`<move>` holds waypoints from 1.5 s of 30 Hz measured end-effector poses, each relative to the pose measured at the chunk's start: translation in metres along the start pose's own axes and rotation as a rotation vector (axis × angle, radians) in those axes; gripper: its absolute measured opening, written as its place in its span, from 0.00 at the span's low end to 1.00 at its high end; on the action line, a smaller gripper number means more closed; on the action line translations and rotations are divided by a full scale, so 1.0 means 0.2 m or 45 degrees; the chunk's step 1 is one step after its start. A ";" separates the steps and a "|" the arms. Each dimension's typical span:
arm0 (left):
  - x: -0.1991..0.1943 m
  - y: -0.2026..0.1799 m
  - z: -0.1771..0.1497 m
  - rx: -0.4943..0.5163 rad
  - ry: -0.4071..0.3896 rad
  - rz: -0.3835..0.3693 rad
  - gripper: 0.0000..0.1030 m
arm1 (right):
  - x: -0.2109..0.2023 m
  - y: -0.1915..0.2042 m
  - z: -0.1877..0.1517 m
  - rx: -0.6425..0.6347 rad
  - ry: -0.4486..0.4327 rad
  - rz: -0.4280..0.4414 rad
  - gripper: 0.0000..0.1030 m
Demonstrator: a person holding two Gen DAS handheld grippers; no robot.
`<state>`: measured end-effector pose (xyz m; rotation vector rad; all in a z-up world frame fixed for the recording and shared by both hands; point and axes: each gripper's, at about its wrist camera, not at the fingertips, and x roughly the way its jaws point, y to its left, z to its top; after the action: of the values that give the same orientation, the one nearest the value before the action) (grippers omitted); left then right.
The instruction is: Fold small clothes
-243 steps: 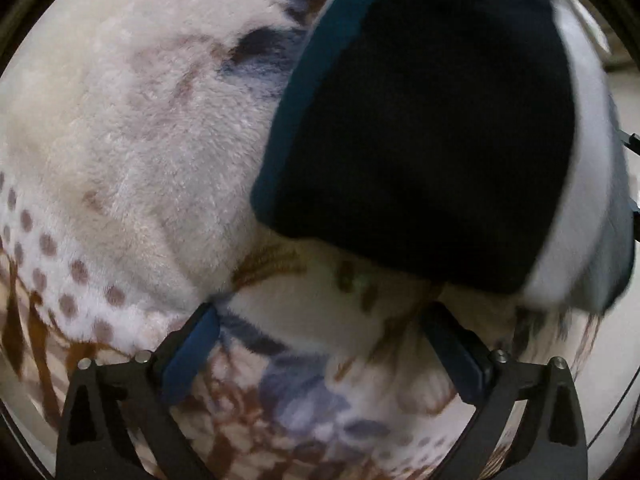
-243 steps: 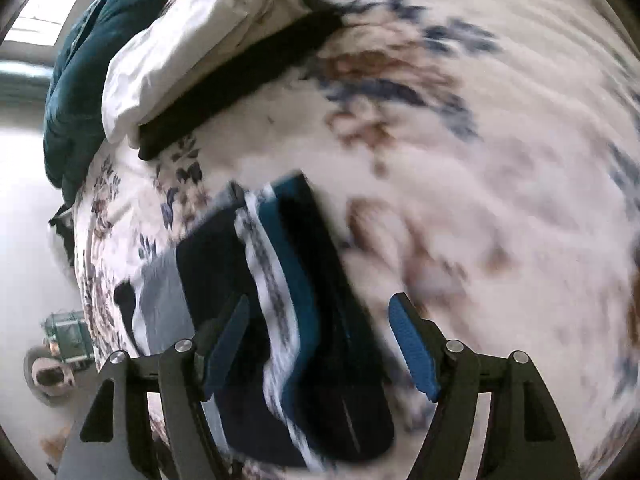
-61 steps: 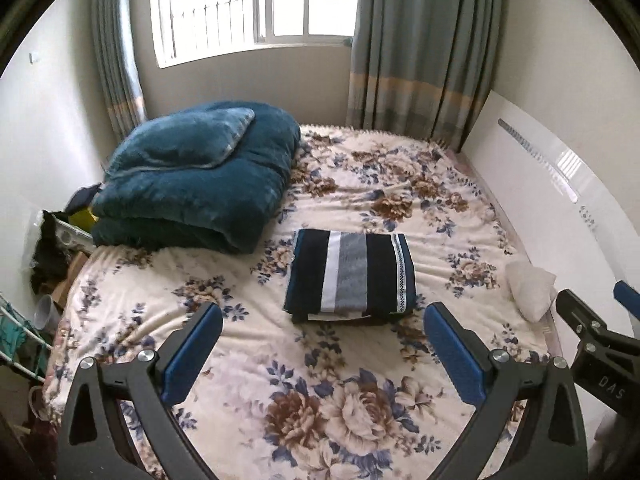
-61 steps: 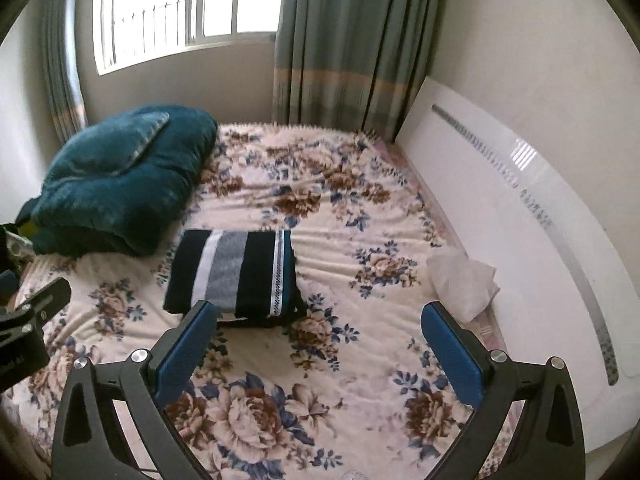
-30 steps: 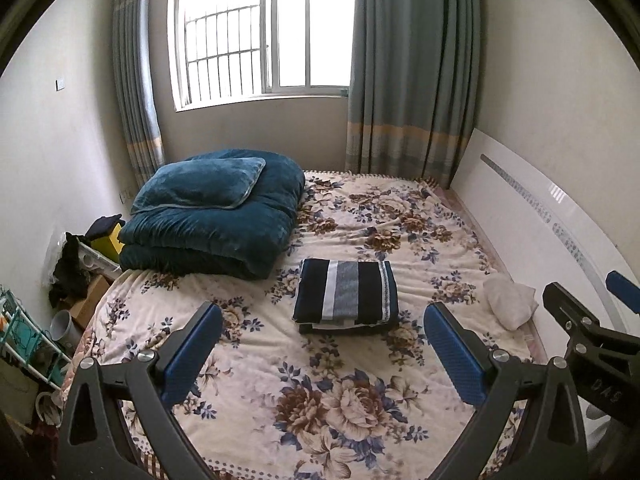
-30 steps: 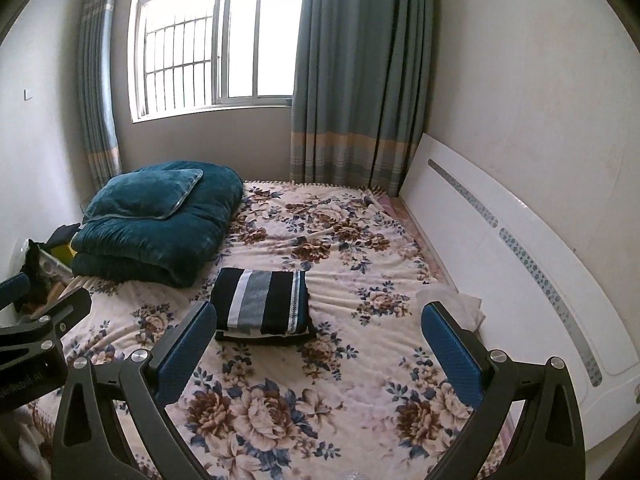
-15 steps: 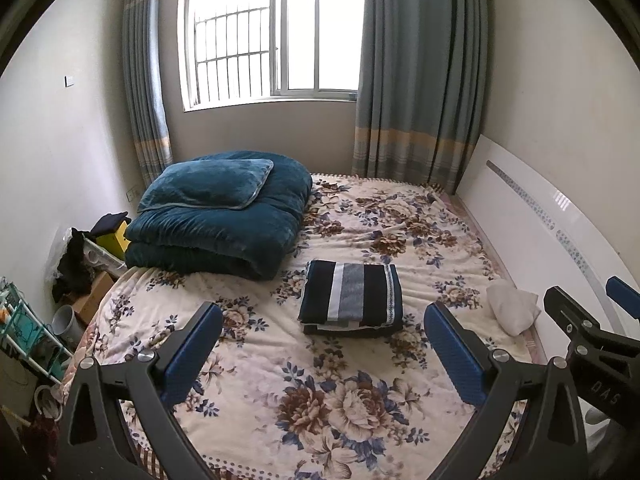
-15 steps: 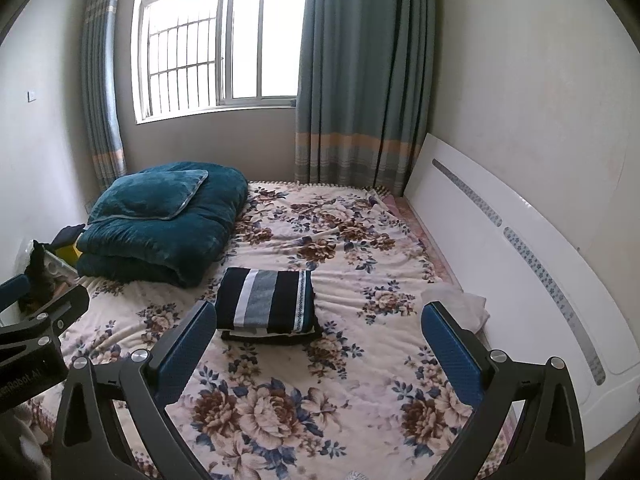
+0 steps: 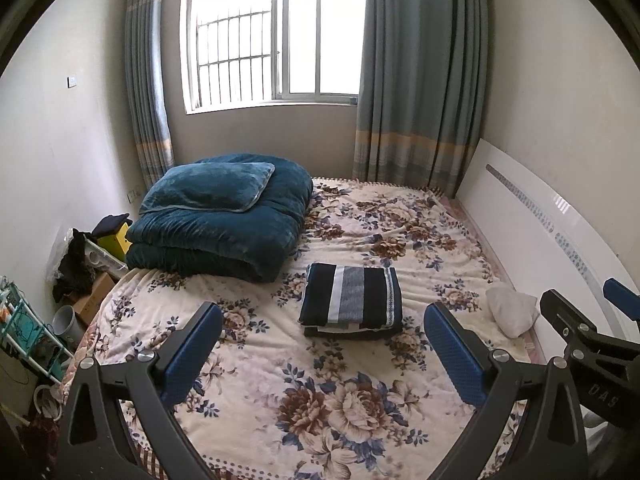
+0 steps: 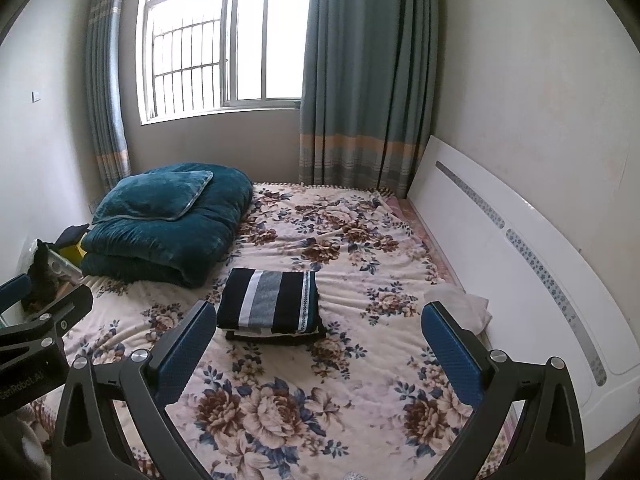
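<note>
**Inspector:** Navy, grey and white stripes: the folded garment (image 9: 351,299) lies as a squared, flat-topped bundle near the middle of the floral bedspread (image 9: 320,408), just in front of the teal quilt (image 9: 224,228) and apart from it. Edges look aligned; a second folded layer or piece shows beneath it.

**Clerk:** And the tools?

**Inspector:** The left gripper (image 9: 322,346) stands wide apart at the fingers, nothing between them, held well back from the bed's near edge. The right gripper (image 10: 320,344) is the same: spread fully, empty, also well clear of the bundle. Neither touches cloth.

**Clerk:** So the folding is done?

**Inspector:** For that striped piece, in my judgement, yes: it reads as finished and set down. One item is open. A small white cloth (image 10: 460,306) lies crumpled beside the white headboard (image 10: 520,264), at the bed's right edge. At this range I cannot tell whether it is a garment awaiting folding or merely a rag.

**Clerk:** Remaining work, then?

**Inspector:** At most that white piece. No other loose clothing shows on the bed.
</note>
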<state>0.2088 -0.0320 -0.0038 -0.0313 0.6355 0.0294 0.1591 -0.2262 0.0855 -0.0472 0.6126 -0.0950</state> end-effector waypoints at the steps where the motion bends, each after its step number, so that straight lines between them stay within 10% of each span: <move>1: 0.00 0.00 0.00 -0.001 -0.001 0.001 1.00 | 0.00 0.00 0.00 0.001 0.000 0.004 1.00; 45: -0.01 -0.01 0.04 -0.009 -0.009 0.018 1.00 | -0.01 0.05 0.06 0.006 -0.016 0.010 1.00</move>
<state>0.2120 -0.0330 0.0035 -0.0339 0.6285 0.0452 0.1647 -0.2159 0.0965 -0.0408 0.5998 -0.0883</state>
